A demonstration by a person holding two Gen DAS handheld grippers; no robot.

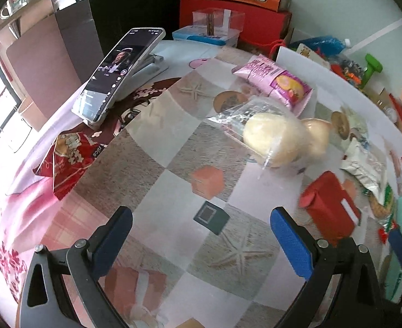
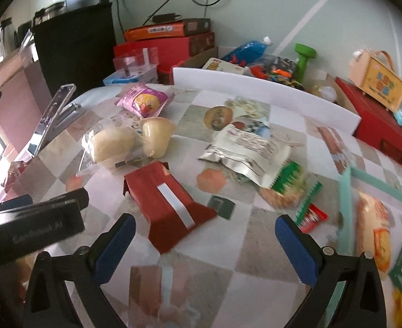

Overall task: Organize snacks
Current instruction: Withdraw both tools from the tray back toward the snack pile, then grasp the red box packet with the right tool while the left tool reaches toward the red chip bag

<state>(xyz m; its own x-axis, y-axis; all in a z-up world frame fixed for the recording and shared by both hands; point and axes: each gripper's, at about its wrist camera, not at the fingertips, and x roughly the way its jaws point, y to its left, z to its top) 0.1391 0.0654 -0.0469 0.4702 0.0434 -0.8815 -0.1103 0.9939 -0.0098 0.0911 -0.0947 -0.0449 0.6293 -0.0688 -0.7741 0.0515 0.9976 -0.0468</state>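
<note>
Snacks lie scattered on a patterned tablecloth. A clear-wrapped round bun (image 1: 269, 136) (image 2: 110, 143) lies beside a pale jelly cup (image 2: 156, 136) and a pink snack packet (image 1: 276, 82) (image 2: 143, 101). A red carton (image 2: 168, 207) (image 1: 331, 207) lies on its side just beyond my right gripper (image 2: 205, 243), which is open and empty. A silver packet (image 2: 247, 153) and a green cracker packet (image 2: 285, 188) lie right of it. My left gripper (image 1: 201, 243) is open and empty above bare cloth. A red crisp bag (image 1: 64, 158) lies at the left.
A phone on a stand (image 1: 119, 73) is propped at the back left. A teal tray (image 2: 348, 191) holding snack packs sits at the right. A white board (image 2: 255, 90), red boxes (image 2: 378, 125) and clutter line the back. The left gripper's body (image 2: 34, 227) shows in the right wrist view.
</note>
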